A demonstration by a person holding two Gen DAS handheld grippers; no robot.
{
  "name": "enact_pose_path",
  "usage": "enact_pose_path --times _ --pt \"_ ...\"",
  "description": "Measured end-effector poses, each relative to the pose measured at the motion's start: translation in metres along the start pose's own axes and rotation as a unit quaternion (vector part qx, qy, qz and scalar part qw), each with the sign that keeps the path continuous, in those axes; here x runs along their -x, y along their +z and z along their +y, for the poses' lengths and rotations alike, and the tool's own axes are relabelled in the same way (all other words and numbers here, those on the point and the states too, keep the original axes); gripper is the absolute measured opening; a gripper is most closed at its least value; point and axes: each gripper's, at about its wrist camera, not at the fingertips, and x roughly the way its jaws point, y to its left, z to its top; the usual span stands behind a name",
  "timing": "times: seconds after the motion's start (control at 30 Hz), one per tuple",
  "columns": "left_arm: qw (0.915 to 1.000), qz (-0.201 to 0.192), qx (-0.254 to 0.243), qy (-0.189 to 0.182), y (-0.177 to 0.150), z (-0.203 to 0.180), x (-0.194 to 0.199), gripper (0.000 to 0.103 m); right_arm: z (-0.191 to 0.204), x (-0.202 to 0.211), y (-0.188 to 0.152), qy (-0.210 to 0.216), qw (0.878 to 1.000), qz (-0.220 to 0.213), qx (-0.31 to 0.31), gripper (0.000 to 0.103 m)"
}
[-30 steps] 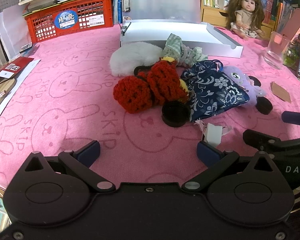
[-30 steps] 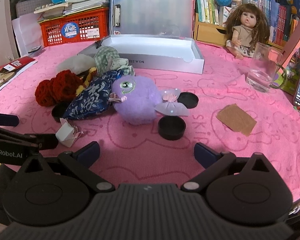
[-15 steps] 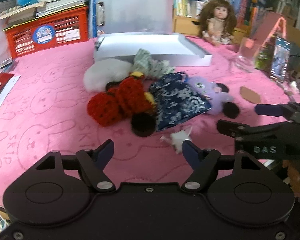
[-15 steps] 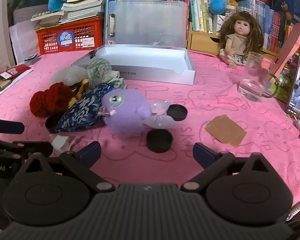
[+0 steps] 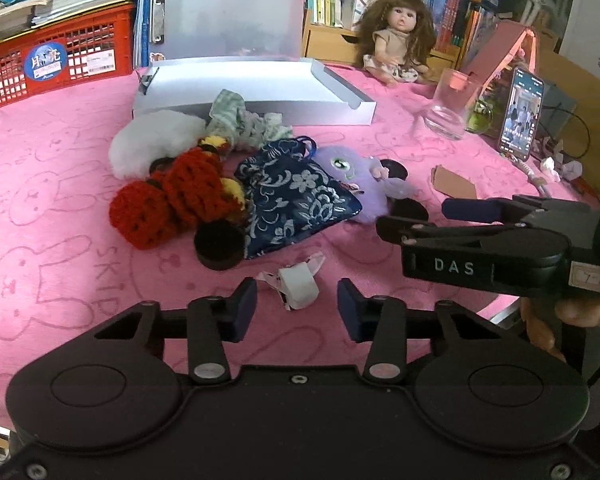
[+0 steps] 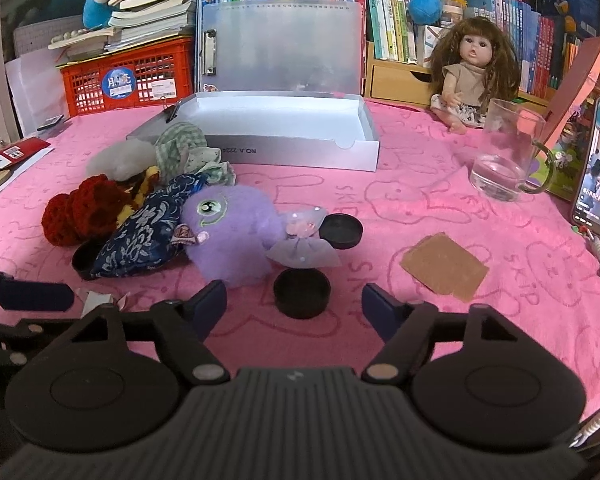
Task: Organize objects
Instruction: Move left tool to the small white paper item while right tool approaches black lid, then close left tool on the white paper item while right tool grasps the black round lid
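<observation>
Pink towelling printed with rabbit outlines (image 5: 60, 184) is covering the table, and shelves of books are standing behind it. On this cloth the left gripper (image 5: 296, 306) is pointing down at a small crumpled white paper scrap (image 5: 298, 284), which is lying just ahead of and between its blue-padded fingers; the jaws have just been closing and are standing narrowed on either side of the scrap, with gaps showing, so nothing is held yet. The right gripper (image 6: 294, 306) is hanging with its jaws well apart and empty, having just been closing a little, and a round black plastic cap (image 6: 302, 294) is lying straight ahead between its fingers. The left hand is plainly the nearer to the scrap, and the right to the cap. Judging by the task, both things are probably meant for the open shallow silver-grey cardboard box (image 5: 340, 96) at the far side, well apart from both grippers. Between grippers and box a heap is lying in the way: a red crocheted toy (image 5: 168, 200), a dark blue floral fabric pouch (image 5: 296, 196), a fluffy purple plush creature (image 6: 228, 236), a white furry pad (image 5: 152, 140) and a green checked cloth bundle (image 5: 240, 120). A second black cap (image 5: 218, 246) is sitting against the pouch, just beyond the scrap. A clear glass mug (image 6: 508, 156) and a lit phone (image 6: 598, 172) are standing off to the right.
</observation>
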Motion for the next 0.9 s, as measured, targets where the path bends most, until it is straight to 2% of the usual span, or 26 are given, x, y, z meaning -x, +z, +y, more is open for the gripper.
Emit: enact_pose_path --times 0.13,0.2,0.27,0.33,0.5,0.9 --pt "1.0000 0.005 -0.002 -0.002 0.000 -0.001 -0.004 0.026 -0.001 -0.003 0.000 -0.002 1.000 0.003 -0.002 0.075" --pt "1.0000 0.007 -0.003 -0.001 0.000 -0.001 -0.006 0.024 -0.002 -0.004 0.000 -0.004 1.000 0.003 -0.003 0.072" --pt "1.0000 0.006 -0.003 0.001 0.000 -0.002 -0.007 0.018 -0.003 -0.005 0.001 -0.007 1.000 0.003 -0.006 0.066" --pt "1.0000 0.004 -0.003 -0.001 0.000 -0.001 -0.007 0.017 -0.003 -0.005 0.001 -0.007 1.000 0.007 -0.007 0.055" --pt "1.0000 -0.007 0.000 0.001 0.002 -0.001 -0.004 0.016 0.000 -0.004 0.001 -0.010 1.000 0.007 -0.003 0.037" --pt "0.9999 -0.013 0.004 -0.001 0.005 0.000 -0.002 0.016 0.006 0.007 0.002 -0.001 1.000 0.002 0.000 0.037"
